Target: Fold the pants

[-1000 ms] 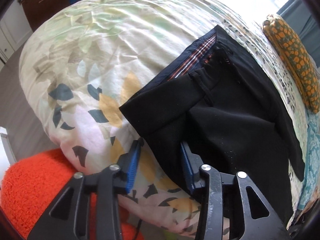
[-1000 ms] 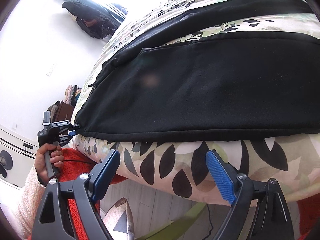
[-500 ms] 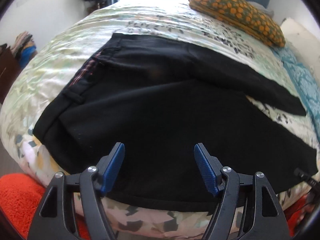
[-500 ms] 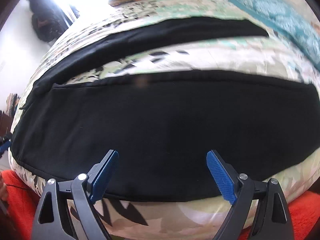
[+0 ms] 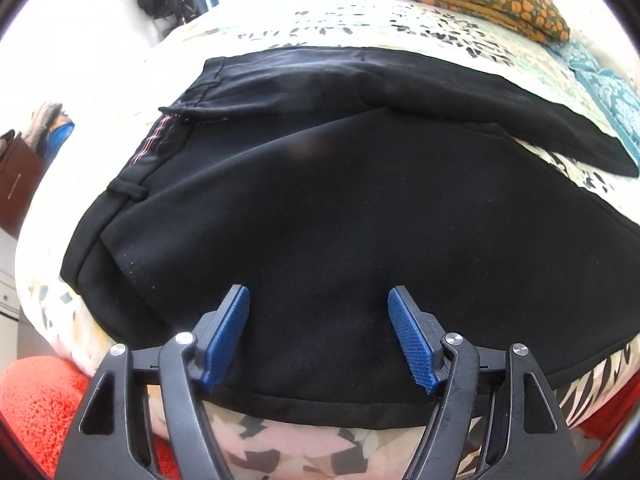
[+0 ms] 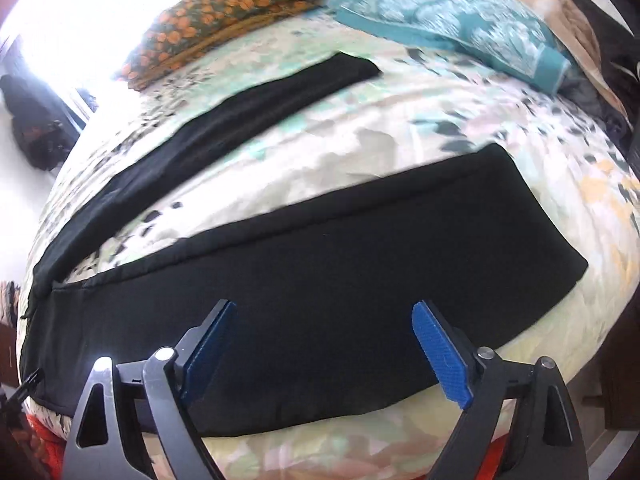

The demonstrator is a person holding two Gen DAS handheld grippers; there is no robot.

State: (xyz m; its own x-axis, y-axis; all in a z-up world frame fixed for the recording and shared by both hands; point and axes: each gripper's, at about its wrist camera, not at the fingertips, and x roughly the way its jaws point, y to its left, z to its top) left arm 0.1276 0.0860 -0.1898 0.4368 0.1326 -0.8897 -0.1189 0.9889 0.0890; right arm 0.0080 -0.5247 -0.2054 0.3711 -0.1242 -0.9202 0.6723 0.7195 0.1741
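Note:
Black pants [image 5: 320,200] lie spread flat on a floral bedspread [image 5: 400,24]. The waistband with its striped lining [image 5: 156,140] is at the left of the left wrist view. My left gripper [image 5: 318,296] hovers over the near edge of the seat, open, with only cloth below its blue pads [image 5: 224,336]. In the right wrist view the near leg [image 6: 340,280] runs across to its hem at the right, and the far leg [image 6: 260,108] lies apart beyond it. My right gripper [image 6: 323,308] hangs over the near leg with its jaws opening, gripping nothing.
An orange-patterned pillow [image 6: 228,20] and a teal pillow [image 6: 448,20] lie at the far side of the bed. An orange-red shaggy cushion [image 5: 36,408] sits below the bed's near edge. A brown dresser [image 5: 16,188] stands at the left.
My left gripper swung from the waistband corner to the right over the seat and its jaws widened. The right gripper slid right along the near leg toward the hem.

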